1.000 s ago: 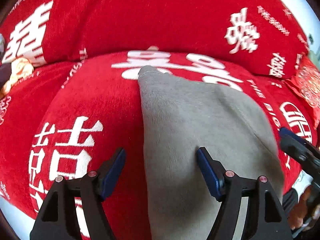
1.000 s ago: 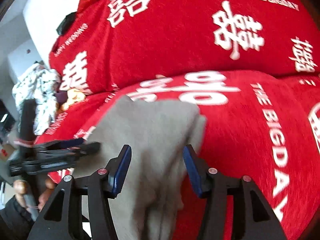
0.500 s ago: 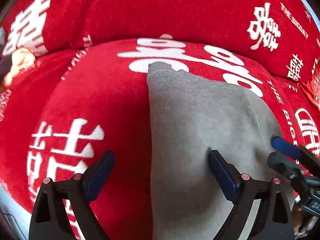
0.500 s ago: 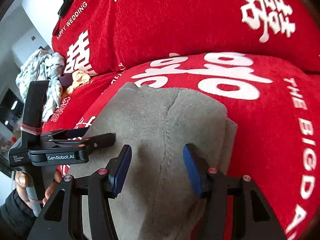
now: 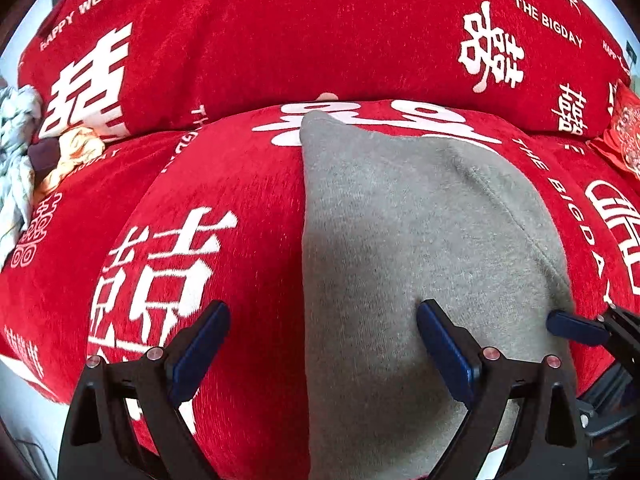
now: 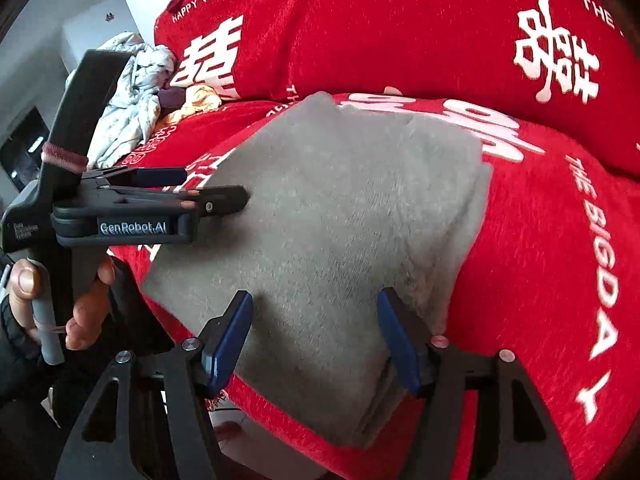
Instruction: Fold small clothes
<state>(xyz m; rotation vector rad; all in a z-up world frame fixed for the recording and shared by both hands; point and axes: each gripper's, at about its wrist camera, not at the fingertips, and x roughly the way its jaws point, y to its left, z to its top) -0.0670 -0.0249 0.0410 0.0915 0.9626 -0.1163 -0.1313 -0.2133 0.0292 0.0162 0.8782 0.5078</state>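
Note:
A grey folded garment (image 5: 416, 248) lies flat on the red sofa seat; it also shows in the right wrist view (image 6: 332, 232) as a thick folded stack. My left gripper (image 5: 320, 344) is open and empty over the garment's near left edge; in the right wrist view (image 6: 188, 188) it reaches in from the left. My right gripper (image 6: 316, 336) is open and empty above the garment's near edge; one of its fingertips (image 5: 576, 326) shows at the right of the left wrist view.
The red sofa cover (image 5: 200, 208) with white lettering fills both views, with a back cushion (image 5: 320, 32) behind. A pile of other clothes (image 6: 136, 92) lies at the sofa's left end, also in the left wrist view (image 5: 24, 152).
Both grippers have drawn back and up from the garment. The garment's right side, bunched a second ago, now lies flat as a squared fold.

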